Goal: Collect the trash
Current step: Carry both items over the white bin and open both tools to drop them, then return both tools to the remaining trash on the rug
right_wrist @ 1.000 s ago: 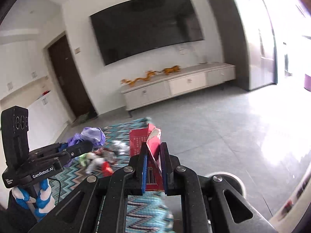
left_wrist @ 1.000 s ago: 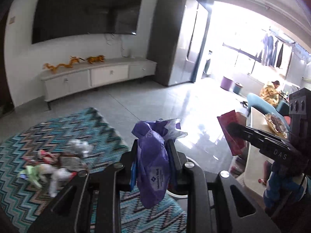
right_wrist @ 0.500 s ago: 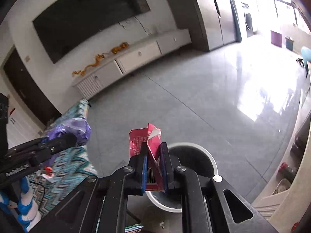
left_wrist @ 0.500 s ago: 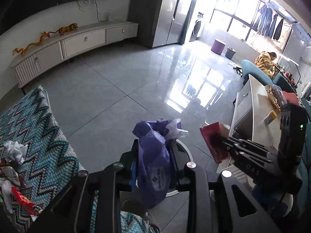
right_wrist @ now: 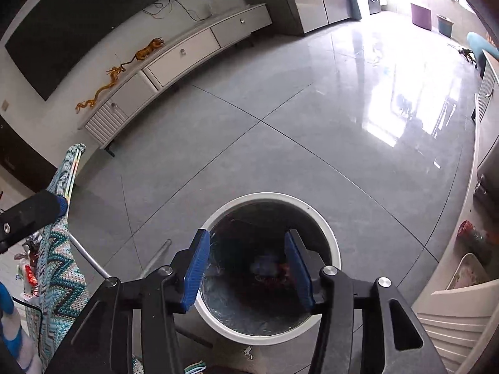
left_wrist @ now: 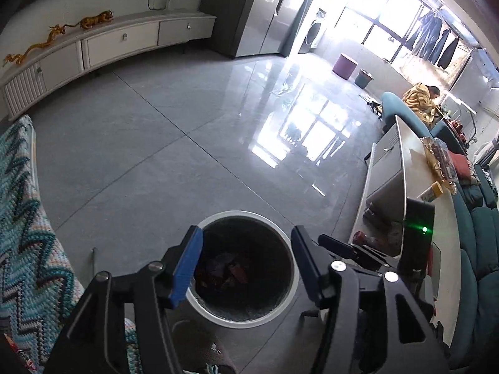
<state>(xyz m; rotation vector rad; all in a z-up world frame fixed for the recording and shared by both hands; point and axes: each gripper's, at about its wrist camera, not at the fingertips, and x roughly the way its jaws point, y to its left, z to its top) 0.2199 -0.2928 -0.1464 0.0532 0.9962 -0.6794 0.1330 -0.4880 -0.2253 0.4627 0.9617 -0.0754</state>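
A round trash bin [left_wrist: 282, 307] with a white rim and a dark liner is seen standing on the grey tiled floor [left_wrist: 162, 143], directly below both grippers. Trash [left_wrist: 229, 272] is seen lying at its bottom: in the left wrist view dark crumpled pieces with a reddish-brown scrap, in the right wrist view a bluish-purple lump [right_wrist: 265, 263] beside a red scrap [right_wrist: 285, 269]. The details are lost in the shadow of the liner, whose lower wall shows a wet-looking sheen.

The left gripper [left_wrist: 246, 261] is held over the bin's mouth with its jaws opening; nothing is seen between the blue pads [left_wrist: 187, 265]. The right gripper [right_wrist: 248, 268] is likewise held above the bin with its jaws opening, and nothing is gripped between them. In the left wrist view the right gripper's black body with a green light [left_wrist: 418, 237] is seen at the right, near the bin.

At the left of the bin a zigzag-patterned teal cloth [left_wrist: 28, 243] is draped over a surface, and a few wrappers [right_wrist: 28, 272] are visible on it in the right wrist view. Farther off, a long white TV cabinet [right_wrist: 184, 53] is set against the wall, with golden dragon figurines [right_wrist: 124, 65] on top and a dark television [right_wrist: 78, 21] above. At the right a white coffee table [left_wrist: 405, 168] and a teal sofa [left_wrist: 477, 233] are seen, and a person in yellow [left_wrist: 421, 99] is seated far off near the bright windows.
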